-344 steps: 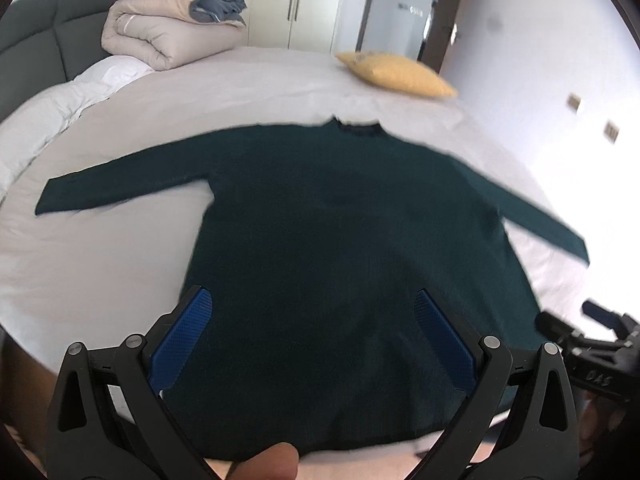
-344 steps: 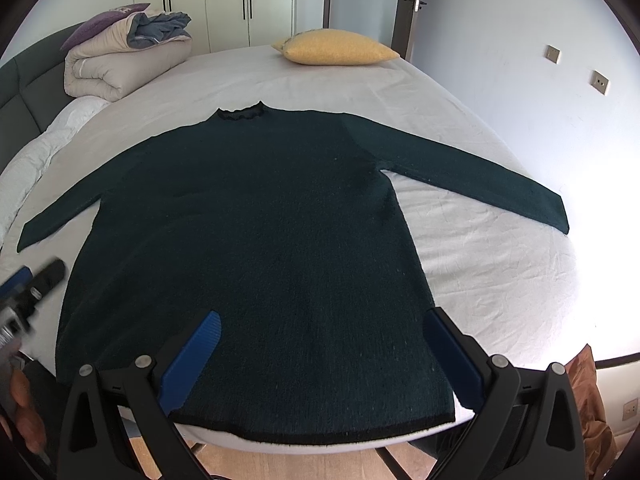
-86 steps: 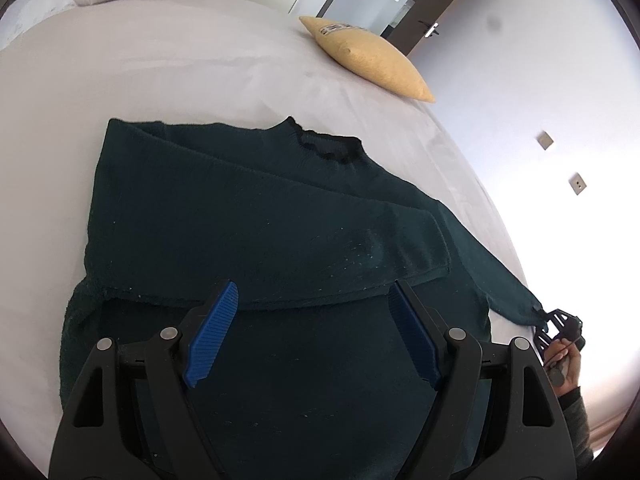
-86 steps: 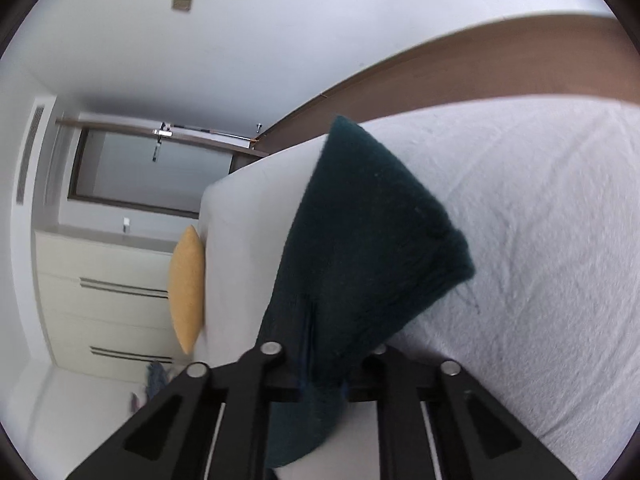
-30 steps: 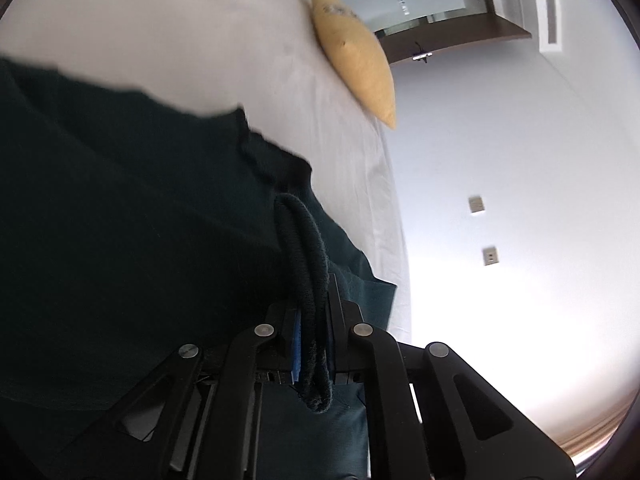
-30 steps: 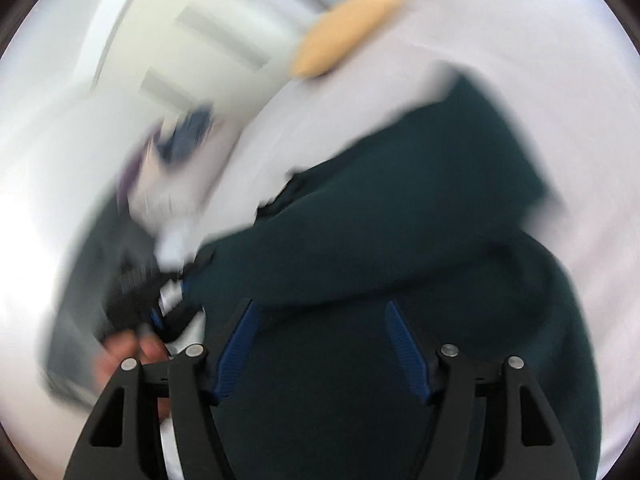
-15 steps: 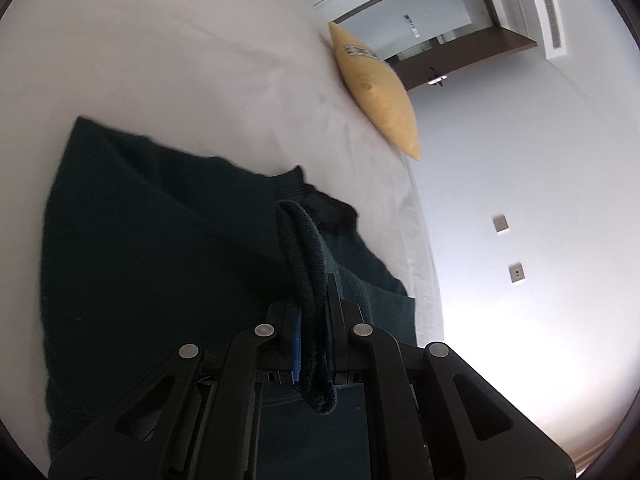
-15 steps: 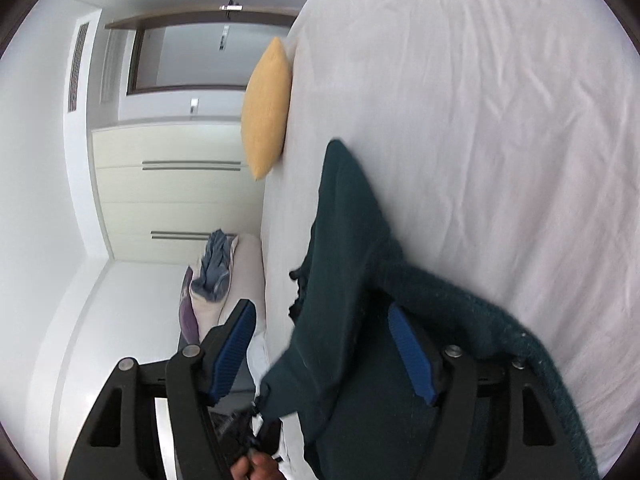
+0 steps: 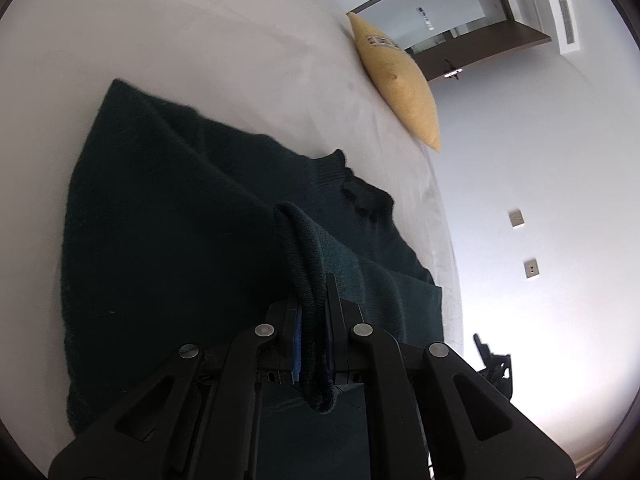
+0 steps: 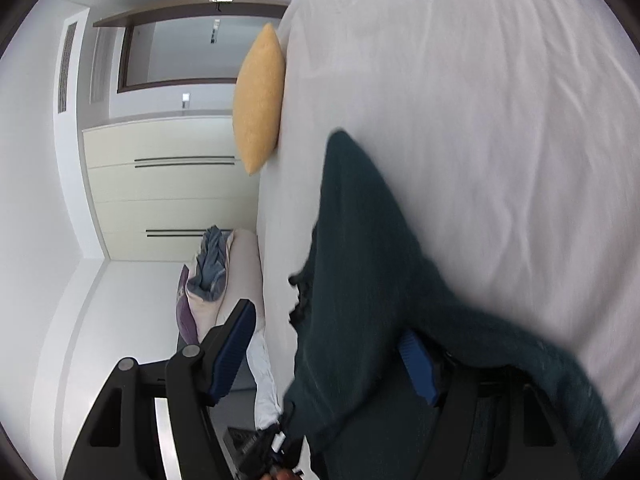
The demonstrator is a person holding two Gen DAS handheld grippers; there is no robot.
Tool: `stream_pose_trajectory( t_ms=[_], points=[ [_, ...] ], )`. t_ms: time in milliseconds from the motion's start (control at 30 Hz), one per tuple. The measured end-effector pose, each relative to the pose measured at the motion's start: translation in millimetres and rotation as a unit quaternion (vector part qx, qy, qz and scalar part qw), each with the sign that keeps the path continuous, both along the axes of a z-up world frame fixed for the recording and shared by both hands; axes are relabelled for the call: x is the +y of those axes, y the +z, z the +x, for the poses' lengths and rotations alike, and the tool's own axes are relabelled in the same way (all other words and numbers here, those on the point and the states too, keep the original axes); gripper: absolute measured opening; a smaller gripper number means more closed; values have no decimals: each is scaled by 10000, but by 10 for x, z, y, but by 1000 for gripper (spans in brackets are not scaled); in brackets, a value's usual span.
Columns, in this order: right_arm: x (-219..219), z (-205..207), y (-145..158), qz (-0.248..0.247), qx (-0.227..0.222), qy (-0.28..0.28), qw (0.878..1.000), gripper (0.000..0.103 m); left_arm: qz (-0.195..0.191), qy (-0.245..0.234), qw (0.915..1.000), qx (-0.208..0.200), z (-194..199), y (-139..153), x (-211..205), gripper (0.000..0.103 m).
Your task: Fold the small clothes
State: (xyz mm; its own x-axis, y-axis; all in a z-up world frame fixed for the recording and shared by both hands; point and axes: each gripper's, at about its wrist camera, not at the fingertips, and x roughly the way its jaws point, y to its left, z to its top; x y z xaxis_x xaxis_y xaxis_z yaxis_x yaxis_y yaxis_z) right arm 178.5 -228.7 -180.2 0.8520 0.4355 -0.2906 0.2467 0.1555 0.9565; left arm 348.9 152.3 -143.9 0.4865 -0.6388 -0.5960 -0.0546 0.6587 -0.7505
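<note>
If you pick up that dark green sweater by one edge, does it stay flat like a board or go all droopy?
Probably droopy. The sweater bends in a soft loop where the left gripper pinches its edge, and the rest sags down to the bed. Its knit looks thick, so it may feel a bit heavy. The fuzzy surface likely won't slip out easily.

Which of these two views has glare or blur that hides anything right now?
Left wrist view: strong glare whitens the wall at lower right, leaving the right gripper a mere silhouette; the sweater is so dark that its folds barely show. Right wrist view: evenly lit, but the sweater's edge near the lens is smeared; fisheye bends the wardrobe.
</note>
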Motion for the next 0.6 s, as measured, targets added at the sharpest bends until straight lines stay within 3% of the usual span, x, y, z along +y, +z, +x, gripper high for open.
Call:
stream_pose_trajectory(
  t_ms=[200, 433, 600],
  points=[
    [-35, 33, -10, -61, -72, -51, 9999, 71, 3, 150, 9999, 55, -43, -129, 122, 7],
    [116, 148, 1, -641, 256, 386, 9969, 72, 44, 225, 9997, 101, -106, -227, 250, 7],
    [106, 140, 8, -620, 244, 476, 9966, 72, 75, 232, 9997, 81, -116, -237, 263, 7]
  ],
)
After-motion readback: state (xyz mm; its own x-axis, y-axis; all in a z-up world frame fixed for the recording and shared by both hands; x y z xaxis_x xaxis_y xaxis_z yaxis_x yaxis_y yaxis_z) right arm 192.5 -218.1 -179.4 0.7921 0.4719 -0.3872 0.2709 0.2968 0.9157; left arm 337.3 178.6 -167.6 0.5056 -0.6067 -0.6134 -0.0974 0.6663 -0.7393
